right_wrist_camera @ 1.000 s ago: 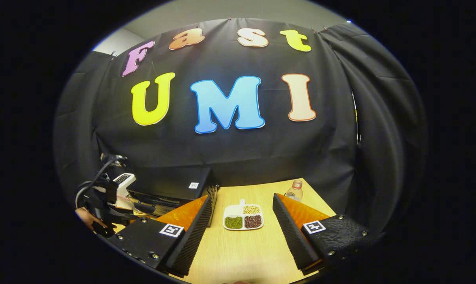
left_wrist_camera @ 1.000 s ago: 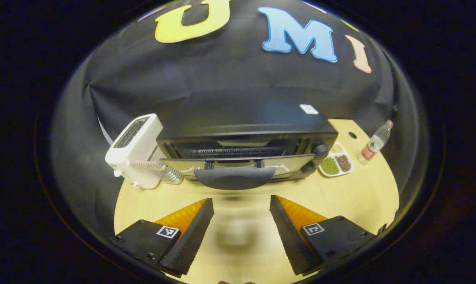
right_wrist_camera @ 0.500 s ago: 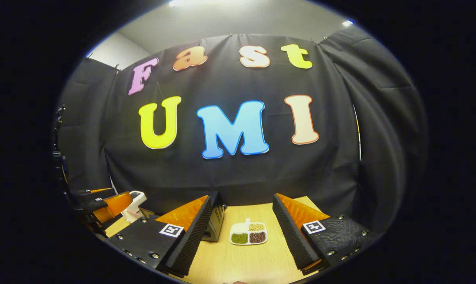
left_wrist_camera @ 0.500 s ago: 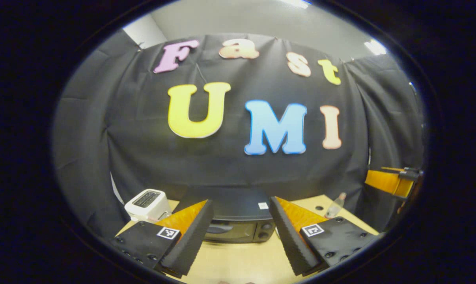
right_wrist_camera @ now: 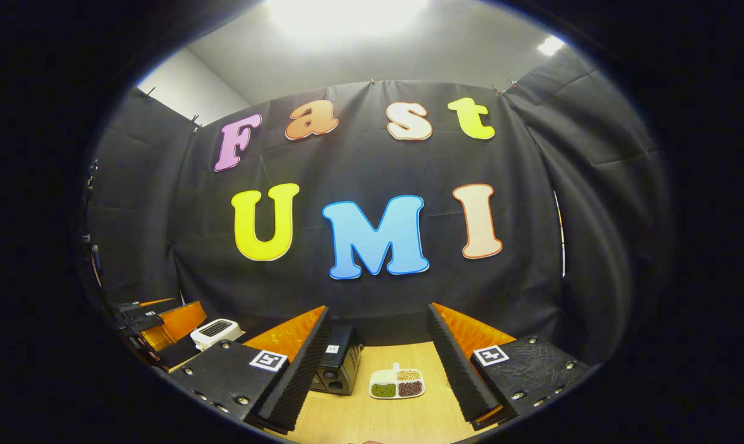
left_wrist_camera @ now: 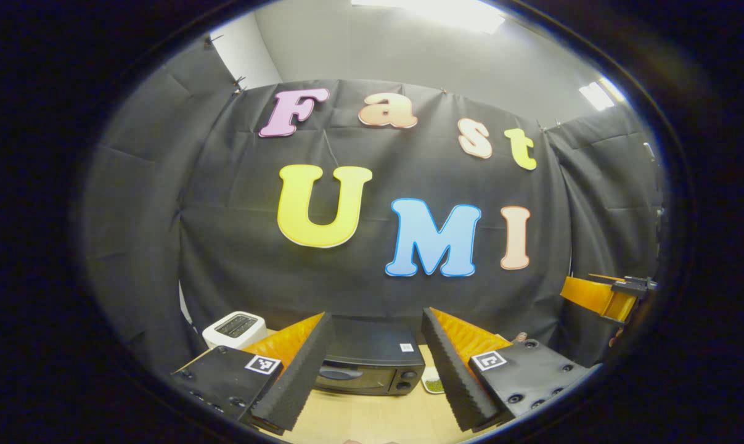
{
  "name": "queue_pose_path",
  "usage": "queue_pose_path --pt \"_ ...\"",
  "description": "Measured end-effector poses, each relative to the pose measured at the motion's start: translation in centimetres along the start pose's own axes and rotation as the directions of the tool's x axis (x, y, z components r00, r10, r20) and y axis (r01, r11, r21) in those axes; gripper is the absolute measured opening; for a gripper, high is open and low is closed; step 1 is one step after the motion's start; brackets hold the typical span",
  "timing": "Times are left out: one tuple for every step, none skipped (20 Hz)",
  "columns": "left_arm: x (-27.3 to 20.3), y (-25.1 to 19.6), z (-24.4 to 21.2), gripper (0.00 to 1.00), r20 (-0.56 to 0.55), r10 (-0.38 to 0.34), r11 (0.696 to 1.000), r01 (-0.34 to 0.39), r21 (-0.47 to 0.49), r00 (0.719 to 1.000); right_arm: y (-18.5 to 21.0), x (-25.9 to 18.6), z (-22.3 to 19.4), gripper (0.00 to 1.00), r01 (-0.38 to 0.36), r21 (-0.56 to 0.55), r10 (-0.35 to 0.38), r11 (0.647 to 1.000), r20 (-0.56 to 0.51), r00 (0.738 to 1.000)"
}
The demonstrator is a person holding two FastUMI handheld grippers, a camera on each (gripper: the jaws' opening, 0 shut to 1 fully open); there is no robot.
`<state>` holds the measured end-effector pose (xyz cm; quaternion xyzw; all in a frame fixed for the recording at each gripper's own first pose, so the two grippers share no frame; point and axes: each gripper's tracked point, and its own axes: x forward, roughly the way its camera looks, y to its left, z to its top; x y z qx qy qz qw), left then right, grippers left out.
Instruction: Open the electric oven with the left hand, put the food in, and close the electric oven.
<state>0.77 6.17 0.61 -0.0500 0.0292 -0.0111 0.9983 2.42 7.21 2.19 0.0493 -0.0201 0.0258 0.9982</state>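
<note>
both the left claw point(left_wrist_camera: 372, 376) and right claw point(right_wrist_camera: 375, 373) stand open and empty, well back from the closed oven point(left_wrist_camera: 368, 365) on the counter point(right_wrist_camera: 384, 416), food dish point(right_wrist_camera: 397, 383) just right of it; apparently nothing remains.

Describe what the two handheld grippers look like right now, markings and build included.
The left gripper and the right gripper look alike: two long wedge-shaped fingers with ribbed inner faces, mounted on dark blocks studded with screws. Each block carries a small square black-and-white marker tag. Both stand open and empty.
</note>
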Motion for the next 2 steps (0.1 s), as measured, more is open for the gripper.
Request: queue_pose_path --pt "0.08 0.13 0.23 1.00 0.004 -0.006 1.000 0.006 0.002 1.000 0.07 -0.08 -0.07 0.94 0.007 -0.002 -0.007 1.000 -0.001 1.000" --pt "-0.04 0.26 0.54 1.00 0.010 -0.014 1.000 0.014 0.000 1.000 0.21 -0.20 -0.01 0.94 0.014 -0.002 -0.014 1.000 0.001 1.000"
